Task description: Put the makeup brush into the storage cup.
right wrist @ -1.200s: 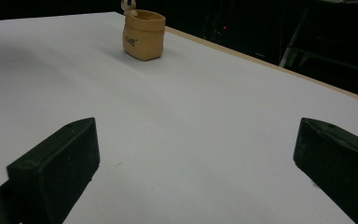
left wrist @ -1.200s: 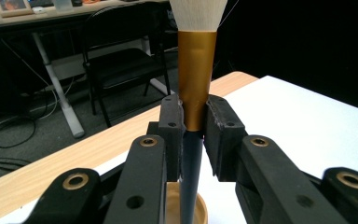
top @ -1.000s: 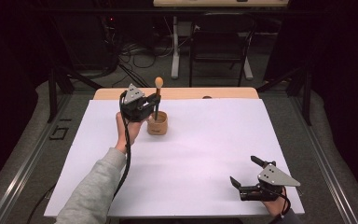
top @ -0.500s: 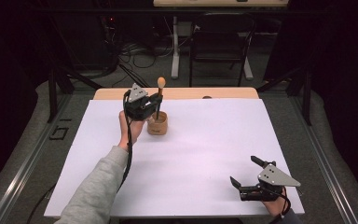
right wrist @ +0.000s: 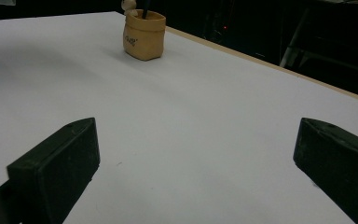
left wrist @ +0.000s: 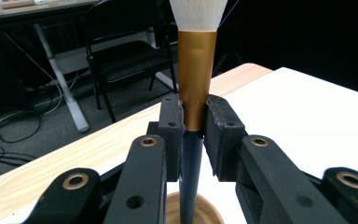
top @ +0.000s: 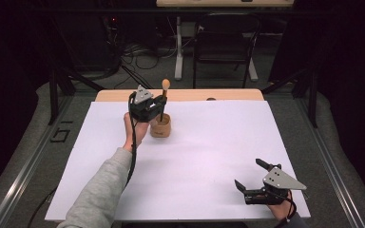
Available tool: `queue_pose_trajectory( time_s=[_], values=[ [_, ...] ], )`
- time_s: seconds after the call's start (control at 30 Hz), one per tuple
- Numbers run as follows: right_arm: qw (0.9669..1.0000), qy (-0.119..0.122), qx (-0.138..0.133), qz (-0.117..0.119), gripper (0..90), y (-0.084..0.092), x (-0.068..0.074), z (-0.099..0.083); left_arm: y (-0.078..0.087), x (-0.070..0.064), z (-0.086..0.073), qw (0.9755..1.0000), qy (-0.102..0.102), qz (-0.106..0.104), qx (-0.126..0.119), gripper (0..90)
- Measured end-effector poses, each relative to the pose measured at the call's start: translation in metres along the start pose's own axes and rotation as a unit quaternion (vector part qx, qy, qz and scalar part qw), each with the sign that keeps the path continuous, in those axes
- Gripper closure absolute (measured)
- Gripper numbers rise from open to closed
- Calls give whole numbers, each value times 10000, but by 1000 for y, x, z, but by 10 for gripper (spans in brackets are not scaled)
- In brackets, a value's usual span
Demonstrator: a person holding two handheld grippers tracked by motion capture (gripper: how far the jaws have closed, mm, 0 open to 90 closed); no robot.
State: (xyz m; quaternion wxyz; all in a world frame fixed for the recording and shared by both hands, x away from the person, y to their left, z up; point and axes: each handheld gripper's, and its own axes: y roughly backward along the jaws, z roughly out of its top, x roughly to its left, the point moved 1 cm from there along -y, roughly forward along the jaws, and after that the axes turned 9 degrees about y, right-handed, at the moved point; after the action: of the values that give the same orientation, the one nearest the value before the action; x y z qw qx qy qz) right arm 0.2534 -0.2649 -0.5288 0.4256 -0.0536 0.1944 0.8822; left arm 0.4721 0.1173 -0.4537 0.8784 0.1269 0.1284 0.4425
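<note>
- Left gripper (top: 158, 108) jaws squeezed on brush (left wrist: 195, 93), standing in far cup (top: 160, 127) to stay upright.
- Right gripper (top: 255, 175) near right, jaws wide, holding nothing, waiting.

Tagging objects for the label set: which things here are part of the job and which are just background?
In the job:
- brush, held upright by the left hand-held gripper
- small tan pot under it

Just about:
- right hand-held gripper, open, idle on the white table cover
- black chair
- floor cables
</note>
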Motion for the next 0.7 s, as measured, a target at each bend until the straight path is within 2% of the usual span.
queue_pose_trajectory(
  time_s=[0.5, 0.7],
  values=[
    [10000, 1, 0, 12, 0, 0, 0, 0, -8, 5, -6, 9998, 95, 88, 136, 779],
    [10000, 8, 14, 10, 0, 0, 0, 0, -10, 6, -9, 9995, 132, 142, 263, 776]
  ],
)
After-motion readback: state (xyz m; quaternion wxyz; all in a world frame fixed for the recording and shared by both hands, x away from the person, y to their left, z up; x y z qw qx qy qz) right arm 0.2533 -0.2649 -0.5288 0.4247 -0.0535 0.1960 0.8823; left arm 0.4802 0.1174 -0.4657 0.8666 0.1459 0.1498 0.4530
